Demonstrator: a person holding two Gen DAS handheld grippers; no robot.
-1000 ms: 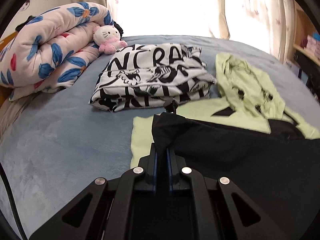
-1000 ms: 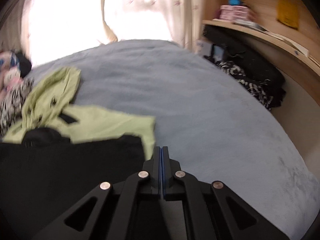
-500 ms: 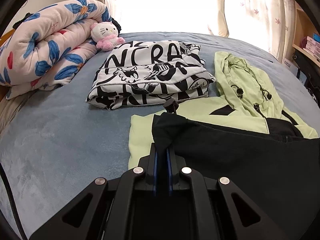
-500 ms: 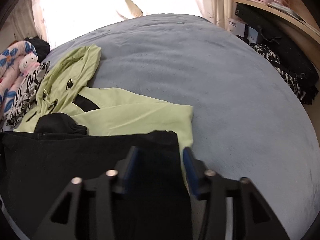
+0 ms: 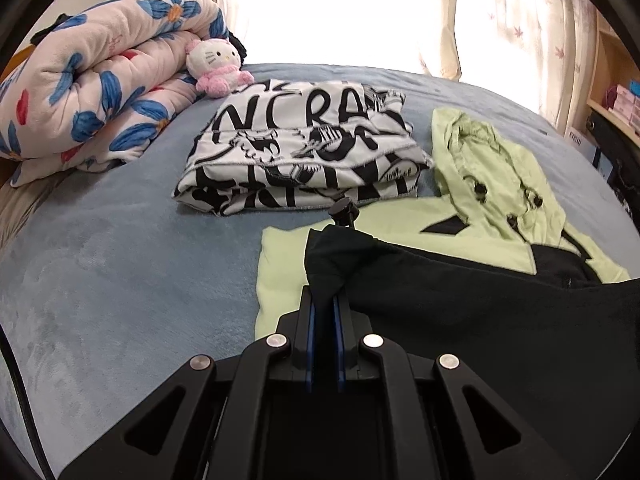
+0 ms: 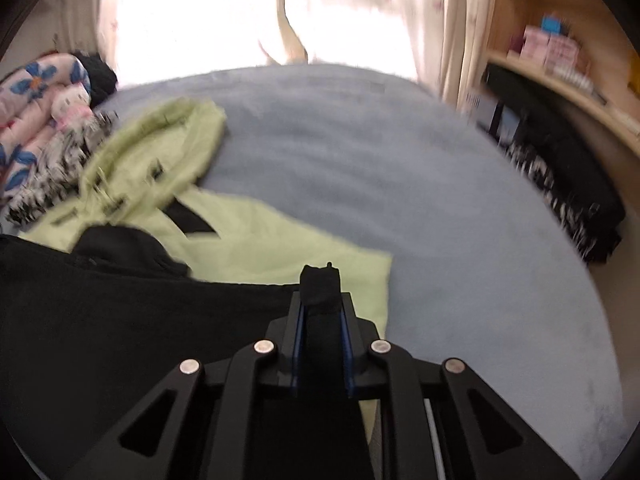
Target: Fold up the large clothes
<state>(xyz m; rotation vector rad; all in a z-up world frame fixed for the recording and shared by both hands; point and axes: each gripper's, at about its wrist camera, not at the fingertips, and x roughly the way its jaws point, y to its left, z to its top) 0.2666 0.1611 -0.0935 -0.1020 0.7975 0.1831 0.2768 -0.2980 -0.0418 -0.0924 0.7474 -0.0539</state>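
A light green and black hoodie (image 5: 492,184) lies on the blue bed, hood toward the window. Its black lower half (image 5: 480,320) is folded up over the green part. My left gripper (image 5: 323,300) is shut on the black hem's left corner. My right gripper (image 6: 321,300) is shut on the black hem's right corner (image 6: 320,284), held just above the green fabric (image 6: 280,240). The right wrist view is blurred.
A folded black-and-white printed garment (image 5: 308,152) lies beyond the hoodie. A rolled floral quilt (image 5: 92,96) with a plush toy (image 5: 216,66) sits at the far left. Dark clothes (image 6: 560,168) and a wooden shelf (image 6: 560,72) line the bed's right side. The blue bed cover (image 6: 440,200) spreads to the right.
The right gripper was shut, opened over the black hem's right corner, and has now shut on it. The left gripper kept its hold and moved slightly forward.
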